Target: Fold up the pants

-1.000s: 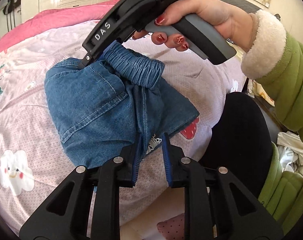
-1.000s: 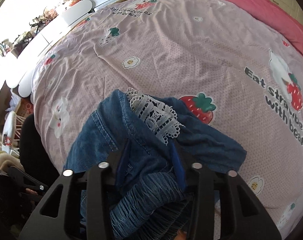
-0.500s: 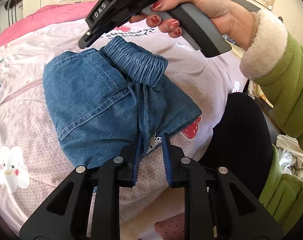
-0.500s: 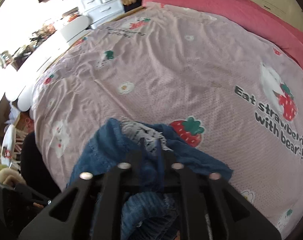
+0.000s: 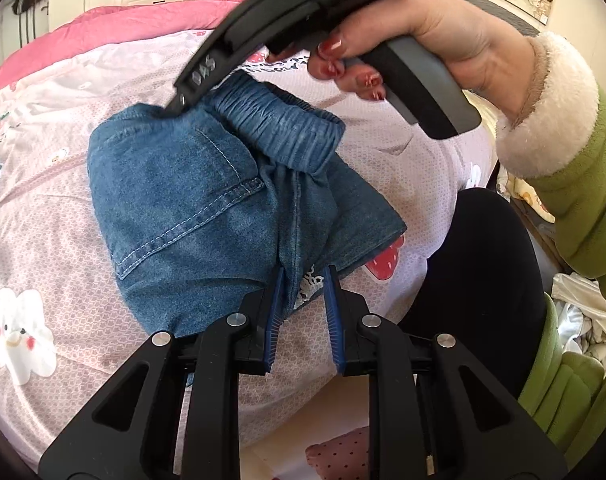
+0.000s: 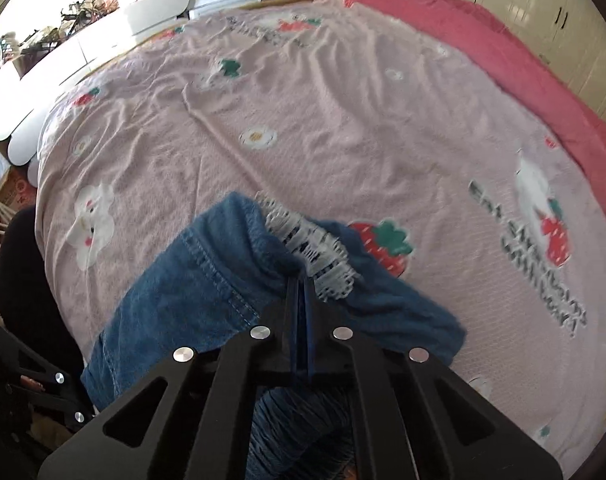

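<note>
Small blue denim pants with an elastic waistband and white lace hem lie folded in a bundle on the pink patterned bed sheet. My left gripper is open, its blue pads at the near hem, either side of a fold with lace. My right gripper comes in from above, its tip pressed on the denim beside the waistband. In the right wrist view the right gripper has its jaws together, empty, over the pants near the lace.
A hand with red nails and a green sleeve holds the right gripper. A black chair back is at the bed's near edge. A pink blanket lies along the far side, with white furniture beyond.
The right gripper shut its jaws, let go of the denim, lifted off, then came back down with its tip against the pants by the waistband. The left gripper stayed put, open.
</note>
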Available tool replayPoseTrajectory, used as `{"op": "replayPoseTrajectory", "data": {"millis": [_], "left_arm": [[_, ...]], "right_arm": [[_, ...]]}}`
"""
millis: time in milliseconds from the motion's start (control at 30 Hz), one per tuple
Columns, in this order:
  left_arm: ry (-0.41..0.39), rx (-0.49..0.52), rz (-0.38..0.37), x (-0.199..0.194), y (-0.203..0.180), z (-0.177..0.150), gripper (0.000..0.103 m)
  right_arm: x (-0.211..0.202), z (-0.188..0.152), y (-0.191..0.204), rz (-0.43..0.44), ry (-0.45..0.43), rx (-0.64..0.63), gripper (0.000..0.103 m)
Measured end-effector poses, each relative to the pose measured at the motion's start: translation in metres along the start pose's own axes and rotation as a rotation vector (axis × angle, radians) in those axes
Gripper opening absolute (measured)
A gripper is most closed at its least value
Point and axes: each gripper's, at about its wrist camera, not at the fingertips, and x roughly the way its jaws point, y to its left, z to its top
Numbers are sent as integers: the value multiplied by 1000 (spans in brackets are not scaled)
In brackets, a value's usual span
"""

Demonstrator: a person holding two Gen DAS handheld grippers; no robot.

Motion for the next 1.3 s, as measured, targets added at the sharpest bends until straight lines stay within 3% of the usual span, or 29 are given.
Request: {"op": "replayPoseTrajectory", "data": {"millis": [133,300,500,567,633,733,1133,1300], "left_arm": [[-5,-2,3,0,0,0,13],[-4,-2,-1,-1,0,0,13],[-3,-8,-8,-1,3,-1,13],[-3,-11,-8,-1,3,-1,13],[-3,-10,-7,-1,3,-1,13],[-4,-10,-3,-2,2,-1,13],[5,-13,1,0,3,2,13],[9,-12,12,0,1,4,14]], "right_arm": [[5,7,-7,-17,-14,7,1],[19,8,-13,29,7,36,2],[-29,-2,-20,106,-118,146,6],[-46,-5,-13,158,-162,140,15],[-56,-9,-6,222,-193,137,40],[-55,-17,2,276,-168,134,41],[-24,-69,-4,139,-89,94,40],[-24,-73,-6,168,-119,149,40]]}}
